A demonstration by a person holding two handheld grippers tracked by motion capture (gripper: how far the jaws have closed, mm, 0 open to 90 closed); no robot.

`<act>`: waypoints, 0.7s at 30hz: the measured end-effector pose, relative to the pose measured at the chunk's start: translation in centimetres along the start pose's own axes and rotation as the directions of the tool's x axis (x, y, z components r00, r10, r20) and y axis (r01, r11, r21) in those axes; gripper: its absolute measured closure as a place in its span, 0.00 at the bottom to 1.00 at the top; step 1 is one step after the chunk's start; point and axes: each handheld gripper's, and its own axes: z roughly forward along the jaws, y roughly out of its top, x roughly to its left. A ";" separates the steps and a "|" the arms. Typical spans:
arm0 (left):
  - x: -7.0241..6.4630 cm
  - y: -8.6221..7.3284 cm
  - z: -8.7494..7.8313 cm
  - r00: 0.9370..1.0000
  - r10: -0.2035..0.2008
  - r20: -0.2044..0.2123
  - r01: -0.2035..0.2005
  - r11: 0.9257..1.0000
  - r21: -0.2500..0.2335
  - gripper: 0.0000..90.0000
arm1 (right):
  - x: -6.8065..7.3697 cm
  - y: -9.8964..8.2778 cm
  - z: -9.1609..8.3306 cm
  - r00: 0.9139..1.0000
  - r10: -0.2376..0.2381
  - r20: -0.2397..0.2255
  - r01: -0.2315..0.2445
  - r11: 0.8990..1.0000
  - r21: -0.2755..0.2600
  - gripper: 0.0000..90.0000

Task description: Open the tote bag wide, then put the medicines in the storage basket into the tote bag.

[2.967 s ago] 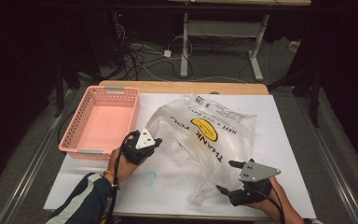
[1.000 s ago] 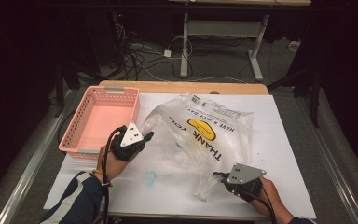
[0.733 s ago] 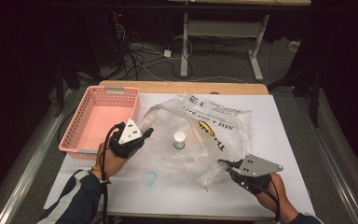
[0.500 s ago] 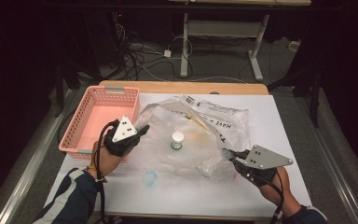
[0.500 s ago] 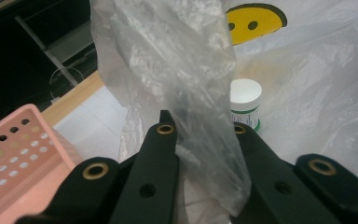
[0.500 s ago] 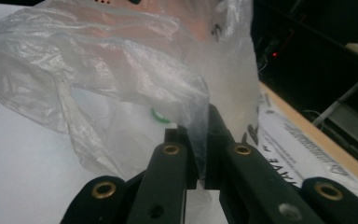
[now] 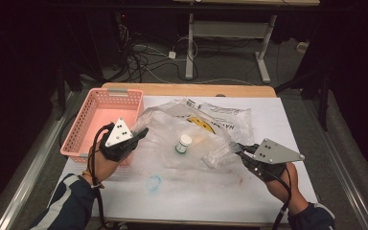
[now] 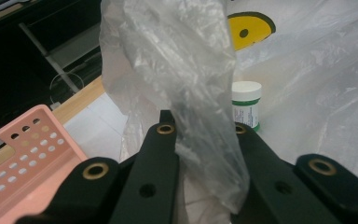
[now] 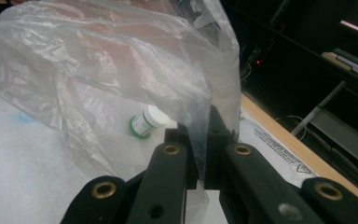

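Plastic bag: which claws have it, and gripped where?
Both. The left claw pinches the plastic bag at its left edge, near the basket; the right claw pinches its right edge. Each is shut on a gathered fold of film.

Light falls from above onto the white bench, bright against a near-black room beyond it. On the bench, the plastic bag shows pale glare on its folds. In both gripper views the black jaws sit soft, slightly out of focus.

You're in a lab: dark surround, tangled floor cables beyond the desk, far adjustable-desk frame.
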 end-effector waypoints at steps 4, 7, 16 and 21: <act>-0.2 0.2 -0.8 1.000 0.003 -0.013 -0.004 1.000 -0.011 0.97 | 0.0 0.8 -0.4 1.000 -0.008 0.010 0.008 1.000 -0.021 1.00; 0.1 0.2 -1.6 1.000 0.002 -0.024 -0.002 1.000 -0.018 0.97 | 0.0 1.4 -0.7 1.000 -0.017 0.017 0.018 0.999 -0.037 1.00; 0.2 0.8 -1.8 1.000 0.005 -0.029 -0.006 0.999 -0.047 0.97 | -0.5 2.4 -0.7 0.999 -0.017 0.043 0.020 0.998 -0.065 1.00; 0.1 1.8 0.1 1.000 0.008 -0.010 -0.009 0.998 -0.063 0.97 | -1.1 2.6 0.2 0.998 -0.011 0.062 0.016 0.997 -0.077 1.00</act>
